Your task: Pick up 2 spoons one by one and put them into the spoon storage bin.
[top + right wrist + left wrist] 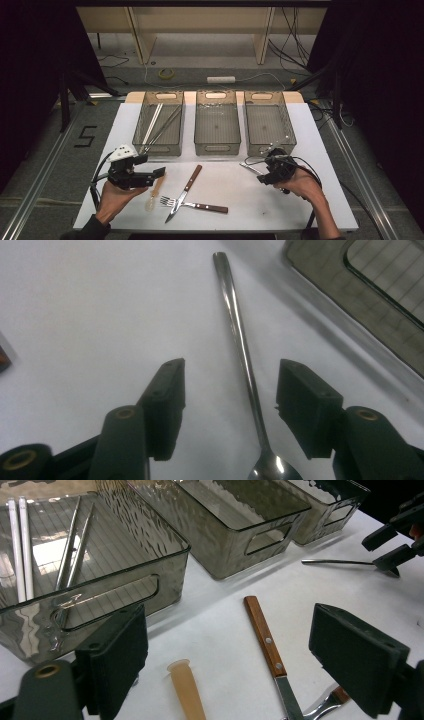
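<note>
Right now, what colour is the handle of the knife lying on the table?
Reddish-brown wood with small metal rivets on the knife; the left gripper view shows it best.

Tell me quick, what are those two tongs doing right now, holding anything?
Left tongs: open, holding nothing, above the pale plastic spoon.
Right tongs: open, with the metal spoon lying between the pads, not yet gripped.

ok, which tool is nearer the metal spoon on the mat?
Right. The right tool straddles the metal spoon, jaws either side of its handle and not pressing it. The left tool sits across the mat, over the beige plastic spoon.
</note>
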Available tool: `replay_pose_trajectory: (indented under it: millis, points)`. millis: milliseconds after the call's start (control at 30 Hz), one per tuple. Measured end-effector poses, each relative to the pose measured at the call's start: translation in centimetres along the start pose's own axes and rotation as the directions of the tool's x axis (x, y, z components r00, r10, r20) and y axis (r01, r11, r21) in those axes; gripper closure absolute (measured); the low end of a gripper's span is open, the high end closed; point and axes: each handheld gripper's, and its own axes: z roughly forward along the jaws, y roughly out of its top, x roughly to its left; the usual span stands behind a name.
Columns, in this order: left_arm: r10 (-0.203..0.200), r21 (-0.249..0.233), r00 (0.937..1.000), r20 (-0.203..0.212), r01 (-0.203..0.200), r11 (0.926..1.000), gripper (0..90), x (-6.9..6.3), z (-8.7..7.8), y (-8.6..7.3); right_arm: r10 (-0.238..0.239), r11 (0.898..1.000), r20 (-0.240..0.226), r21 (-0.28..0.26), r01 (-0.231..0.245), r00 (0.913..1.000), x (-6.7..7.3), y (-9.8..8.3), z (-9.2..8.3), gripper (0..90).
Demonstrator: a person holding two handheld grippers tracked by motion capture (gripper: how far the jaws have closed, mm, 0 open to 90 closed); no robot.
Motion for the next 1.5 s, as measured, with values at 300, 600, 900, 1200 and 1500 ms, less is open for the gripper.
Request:
replay_pose_trajectory:
  millis: [300,600,900,1200,1500]
  points:
    - [0.006,-0.004,1.0000,0.002,-0.006,1.0000,15.4,-0.2,-0.1,-0.2,-0.018,0.998,-0.005,0.058,0.018,0.9998,-0.2,0.3,0.4,55.6]
    - [0.013,0.004,0.9999,0.001,-0.013,0.9999,15.4,-0.3,0.0,-0.3,-0.024,0.994,0.009,0.102,0.023,0.9997,-0.7,0.3,1.0,64.4]
    - [0.019,0.011,0.9998,0.001,-0.019,0.9998,15.4,-0.4,0.0,-0.3,-0.020,0.989,0.021,0.145,0.017,0.9996,-1.2,0.1,1.4,72.3]
    - [0.021,0.017,0.9998,-0.002,-0.020,0.9996,15.4,-0.4,0.1,-0.3,-0.017,0.985,0.024,0.173,0.013,0.9996,-1.6,-0.2,1.8,80.4]
    - [0.021,0.016,0.9998,-0.005,-0.021,0.9997,15.4,-0.4,0.1,-0.3,-0.074,0.982,0.031,0.174,0.067,0.9968,-1.2,-0.2,1.6,87.2]
